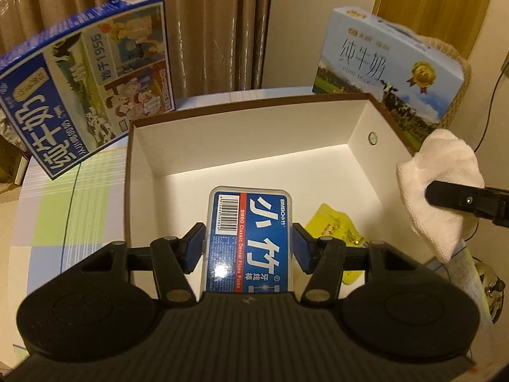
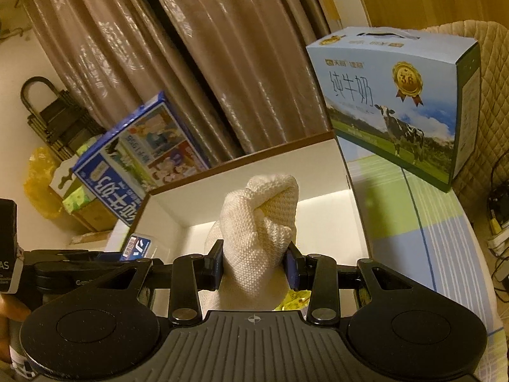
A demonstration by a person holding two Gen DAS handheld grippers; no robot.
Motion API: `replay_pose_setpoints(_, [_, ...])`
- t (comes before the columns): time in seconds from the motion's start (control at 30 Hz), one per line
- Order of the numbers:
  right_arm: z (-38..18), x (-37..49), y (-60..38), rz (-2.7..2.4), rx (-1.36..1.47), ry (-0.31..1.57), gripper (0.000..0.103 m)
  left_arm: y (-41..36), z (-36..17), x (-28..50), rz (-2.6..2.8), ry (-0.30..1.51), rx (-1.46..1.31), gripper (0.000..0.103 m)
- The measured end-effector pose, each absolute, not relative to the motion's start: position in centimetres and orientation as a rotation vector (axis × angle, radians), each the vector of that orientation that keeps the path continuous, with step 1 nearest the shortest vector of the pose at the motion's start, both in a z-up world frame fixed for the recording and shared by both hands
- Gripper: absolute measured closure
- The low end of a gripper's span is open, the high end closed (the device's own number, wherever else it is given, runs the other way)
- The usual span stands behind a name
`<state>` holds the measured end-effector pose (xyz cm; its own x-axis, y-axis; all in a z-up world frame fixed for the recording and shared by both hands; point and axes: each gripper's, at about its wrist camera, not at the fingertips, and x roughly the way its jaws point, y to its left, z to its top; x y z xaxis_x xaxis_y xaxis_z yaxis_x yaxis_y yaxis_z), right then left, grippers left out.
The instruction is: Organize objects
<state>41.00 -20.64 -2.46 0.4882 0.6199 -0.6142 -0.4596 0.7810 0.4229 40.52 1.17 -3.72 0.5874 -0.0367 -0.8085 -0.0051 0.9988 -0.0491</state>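
My left gripper (image 1: pixel 248 242) is shut on a blue dental floss pick box (image 1: pixel 249 238), held above the inside of an open white storage box (image 1: pixel 362 124) with a brown rim. A yellow packet (image 1: pixel 334 226) lies on the box floor to the right of it. My right gripper (image 2: pixel 254 265) is shut on a bunched white knitted cloth (image 2: pixel 261 219), hanging over the same storage box (image 2: pixel 353 197). In the left wrist view the cloth (image 1: pixel 442 184) and a black finger (image 1: pixel 461 199) of the right gripper show at the box's right wall. The floss box (image 2: pixel 138 246) shows at lower left in the right wrist view.
A dark blue milk carton box (image 1: pixel 86 79) stands tilted behind the storage box on the left, a light blue milk box (image 1: pixel 391 67) on the right. Both rest on a checked tablecloth (image 1: pixel 54 210). Brown curtains (image 2: pixel 191 63) hang behind. Cables and a power strip (image 2: pixel 499 232) lie at the right.
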Motion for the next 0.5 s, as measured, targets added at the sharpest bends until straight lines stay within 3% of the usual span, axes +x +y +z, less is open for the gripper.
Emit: replay_pose_setpoints(0.5, [-5.4,44.6,-19.6,0.615,0.150,0.888,0.068,0.7,-8.6,46.2,-0.006,1.042,-0.004,0.050])
